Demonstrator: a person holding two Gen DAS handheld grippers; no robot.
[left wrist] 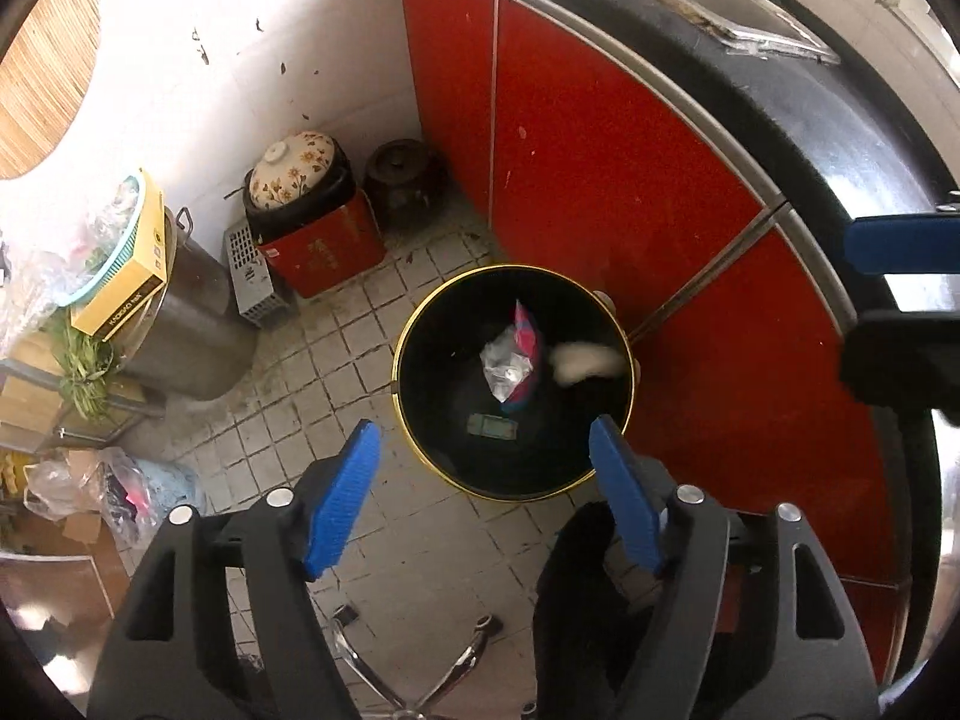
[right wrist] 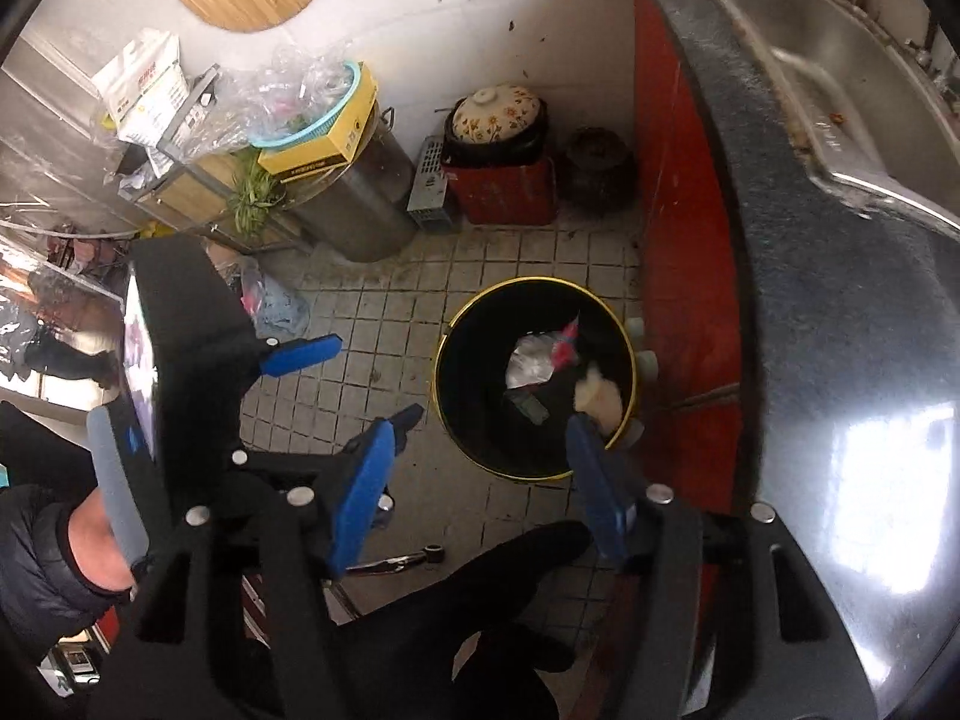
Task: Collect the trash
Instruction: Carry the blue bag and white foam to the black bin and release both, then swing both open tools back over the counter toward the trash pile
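A black trash bin with a gold rim [left wrist: 396, 372] [right wrist: 441, 360] stands on the tiled floor beside the red cabinet. Inside lie a silver and pink wrapper [left wrist: 510, 357] [right wrist: 531, 363], a small green packet [left wrist: 492, 426] [right wrist: 528, 405], and a blurred whitish wad [left wrist: 585, 360] [right wrist: 600, 399] near the right wall. My left gripper [left wrist: 486, 492] is open and empty, above the bin's near rim. My right gripper [right wrist: 480, 492] is open and empty, above the bin's near side. The left gripper also shows in the right wrist view [right wrist: 354, 378], left of the bin.
A red box with a flowered clay pot [left wrist: 294, 171] [right wrist: 495, 114], a dark jar [left wrist: 402, 174] [right wrist: 600, 165] and a steel pot [left wrist: 192, 324] [right wrist: 360, 204] stand along the wall. Red cabinet doors [left wrist: 600, 180], dark countertop [right wrist: 810, 300] and sink [right wrist: 840, 90] lie right. Bags [left wrist: 120, 486] lie left.
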